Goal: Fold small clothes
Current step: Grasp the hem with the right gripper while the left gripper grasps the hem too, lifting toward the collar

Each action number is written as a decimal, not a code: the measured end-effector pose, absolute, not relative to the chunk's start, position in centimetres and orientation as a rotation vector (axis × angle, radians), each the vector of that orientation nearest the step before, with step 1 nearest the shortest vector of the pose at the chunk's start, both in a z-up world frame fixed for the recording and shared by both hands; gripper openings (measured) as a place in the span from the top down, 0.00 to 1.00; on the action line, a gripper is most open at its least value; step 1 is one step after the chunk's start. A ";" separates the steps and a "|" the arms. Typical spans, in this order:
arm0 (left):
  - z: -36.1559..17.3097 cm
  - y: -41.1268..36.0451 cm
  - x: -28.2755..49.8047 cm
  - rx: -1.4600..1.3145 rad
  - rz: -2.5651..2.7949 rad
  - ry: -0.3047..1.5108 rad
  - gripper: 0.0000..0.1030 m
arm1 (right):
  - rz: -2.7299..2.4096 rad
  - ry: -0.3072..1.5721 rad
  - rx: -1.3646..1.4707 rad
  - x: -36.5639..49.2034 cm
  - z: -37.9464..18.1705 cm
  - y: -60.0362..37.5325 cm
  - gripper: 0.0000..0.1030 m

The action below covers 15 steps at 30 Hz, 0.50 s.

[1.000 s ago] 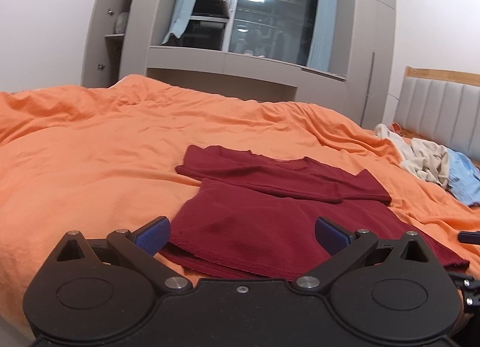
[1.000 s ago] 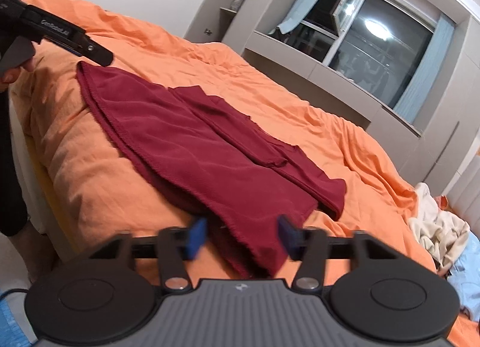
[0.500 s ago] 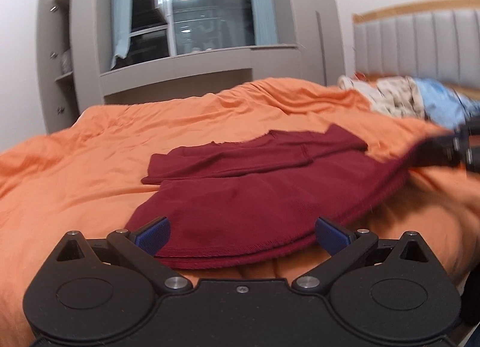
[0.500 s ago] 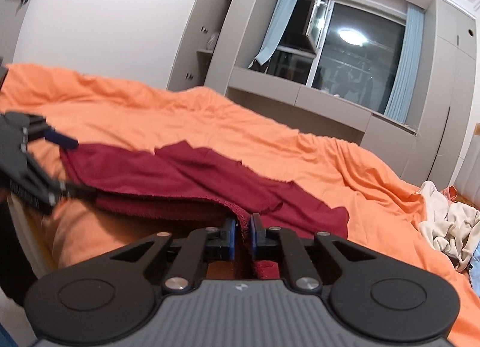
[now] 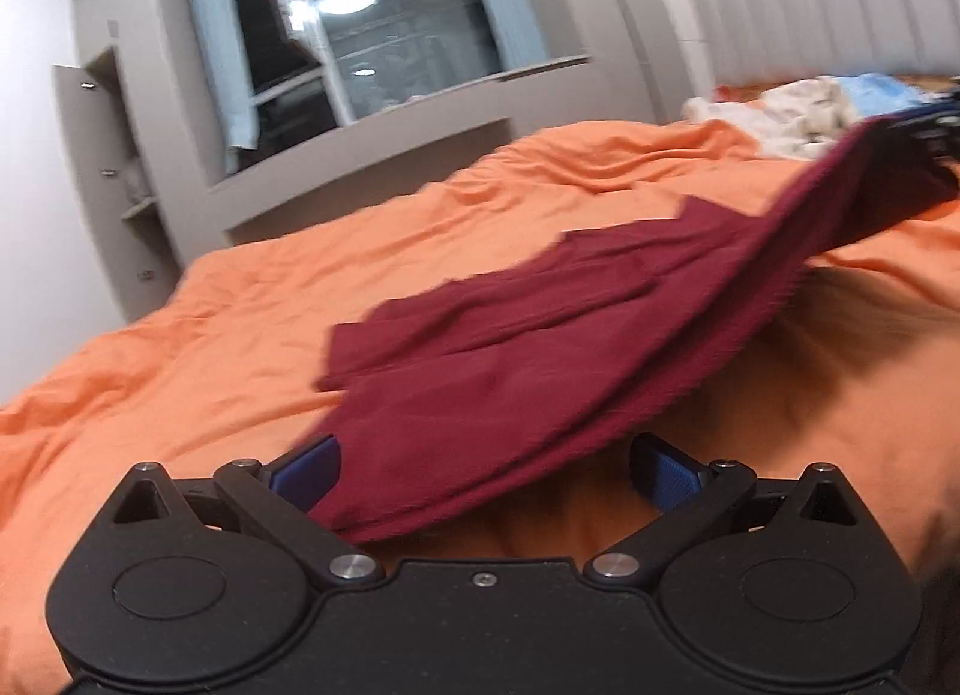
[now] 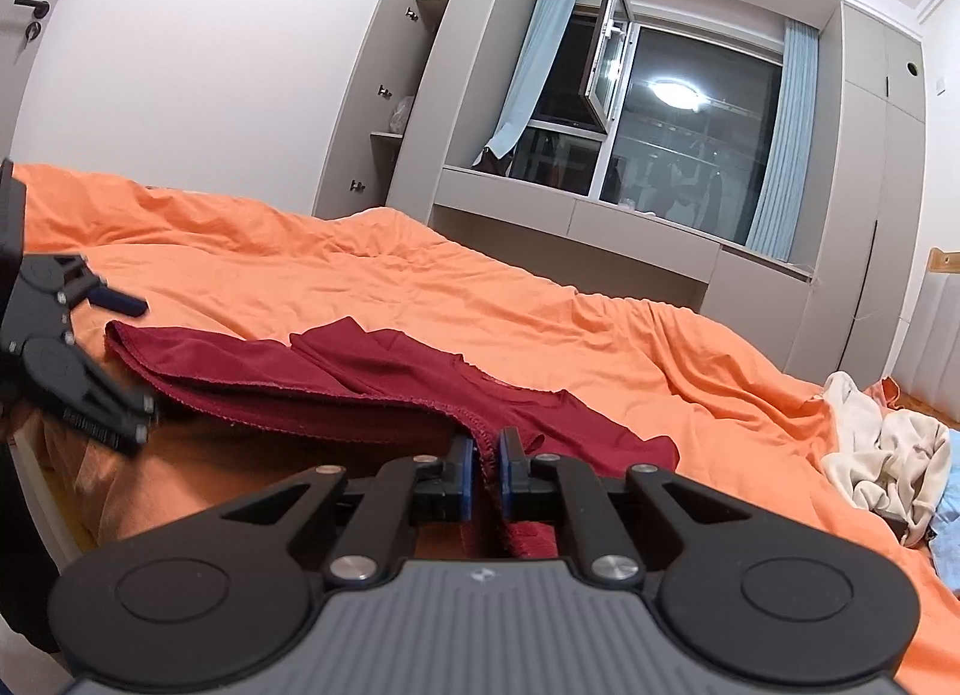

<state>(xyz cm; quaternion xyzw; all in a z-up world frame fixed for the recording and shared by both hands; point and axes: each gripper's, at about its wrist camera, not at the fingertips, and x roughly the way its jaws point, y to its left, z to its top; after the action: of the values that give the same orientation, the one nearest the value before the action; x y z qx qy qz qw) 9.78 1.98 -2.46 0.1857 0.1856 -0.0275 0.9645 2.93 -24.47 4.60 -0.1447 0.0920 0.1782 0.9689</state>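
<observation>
A dark red shirt [image 5: 510, 371] lies on the orange bed cover [image 5: 180, 347], its sleeves folded in. My left gripper [image 5: 486, 470] is open, and the shirt's near hem corner lies between its blue pads. In the right wrist view the shirt [image 6: 384, 377] has its hem lifted. My right gripper [image 6: 487, 470] is shut on the other hem corner and holds it above the bed. The left gripper [image 6: 72, 359] shows open at the far left of the right wrist view, at the shirt's other end.
A heap of white and blue clothes [image 6: 888, 455] lies at the right by the padded headboard [image 5: 840, 23]. Grey cabinets and a window [image 6: 660, 149] stand behind the bed. The bed's near edge drops off at the lower left in the right wrist view.
My right gripper closed on the shirt's hem corner and lifted it. My left gripper moved in so that the other hem corner sits between its open pads.
</observation>
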 end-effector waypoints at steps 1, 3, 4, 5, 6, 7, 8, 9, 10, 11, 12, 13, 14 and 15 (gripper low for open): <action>-2.3 2.3 9.9 0.372 -0.026 0.365 0.01 | 0.357 0.189 -0.291 2.8 4.5 -24.5 0.91; -1.9 3.0 10.1 0.362 0.038 0.345 0.01 | 0.348 0.196 -0.288 2.6 4.3 -24.8 0.91; -1.7 3.4 10.2 0.356 0.055 0.342 0.01 | 0.343 0.201 -0.287 2.6 4.1 -24.8 0.91; -1.4 3.8 10.4 0.346 0.061 0.344 0.01 | 0.339 0.207 -0.286 2.5 4.0 -24.9 0.91; -1.2 4.1 10.5 0.337 0.063 0.350 0.01 | 0.335 0.212 -0.285 2.4 3.8 -25.0 0.91; -1.0 4.4 10.6 0.335 0.066 0.359 0.01 | 0.332 0.216 -0.284 2.4 3.7 -25.0 0.91; -0.9 4.5 10.8 0.343 0.070 0.371 0.02 | 0.331 0.222 -0.284 2.3 3.5 -25.0 0.91; -0.7 4.7 11.0 0.356 0.074 0.383 0.03 | 0.331 0.226 -0.286 2.2 3.4 -25.0 0.91; -0.6 4.8 11.1 0.373 0.071 0.392 0.04 | 0.330 0.230 -0.290 2.1 3.2 -25.0 0.91; -0.4 5.0 11.3 0.388 0.063 0.398 0.05 | 0.328 0.233 -0.295 2.1 3.0 -24.8 0.91; -0.3 5.2 11.4 0.402 0.054 0.405 0.06 | 0.328 0.236 -0.300 2.0 2.9 -24.8 0.91; -0.1 5.4 11.5 0.413 0.042 0.412 0.10 | 0.327 0.240 -0.306 1.9 2.7 -24.7 0.91; 0.1 5.7 11.6 0.423 0.026 0.418 0.16 | 0.324 0.241 -0.313 1.9 2.6 -24.5 0.91; 0.3 5.9 11.6 0.431 0.010 0.423 0.19 | 0.322 0.242 -0.322 1.8 2.5 -24.4 0.91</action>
<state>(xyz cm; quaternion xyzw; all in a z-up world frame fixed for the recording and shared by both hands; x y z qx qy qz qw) 11.60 5.88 0.25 0.2123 0.2083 0.0050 0.9547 1.84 -24.42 2.49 -0.1593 0.1196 0.1590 0.9670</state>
